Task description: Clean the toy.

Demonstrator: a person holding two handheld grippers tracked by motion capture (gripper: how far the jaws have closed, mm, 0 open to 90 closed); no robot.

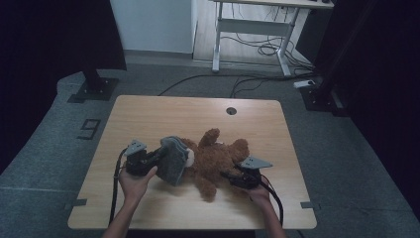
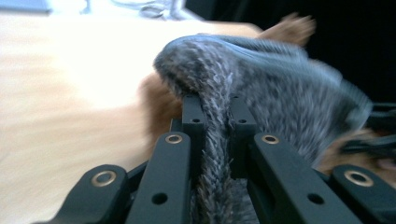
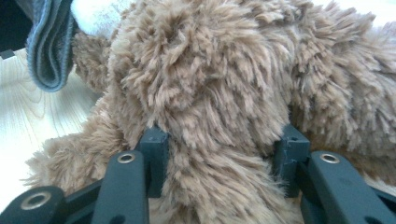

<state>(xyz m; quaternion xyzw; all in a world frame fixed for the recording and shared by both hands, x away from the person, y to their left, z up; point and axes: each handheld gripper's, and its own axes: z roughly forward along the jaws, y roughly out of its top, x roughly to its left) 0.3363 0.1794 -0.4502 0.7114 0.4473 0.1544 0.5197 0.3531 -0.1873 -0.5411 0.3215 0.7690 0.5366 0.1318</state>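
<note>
A brown plush teddy bear (image 1: 218, 158) lies on its back in the middle of the wooden table (image 1: 148, 111). A grey knitted cap (image 1: 173, 159) covers its head on the left. My left gripper (image 1: 157, 156) is shut on the cap's edge; in the left gripper view the knit (image 2: 217, 140) is pinched between the two black jaws. My right gripper (image 1: 229, 174) is shut on the bear's furry body (image 3: 219, 140), with fur bulging between the jaws. The cap (image 3: 49, 46) hangs at the upper left of the right gripper view.
A round cable hole (image 1: 231, 110) sits near the table's far edge. Beyond the table stand a white desk frame (image 1: 252, 29) and loose cables (image 1: 267, 49) on the floor. Black stand bases (image 1: 94, 89) flank the table.
</note>
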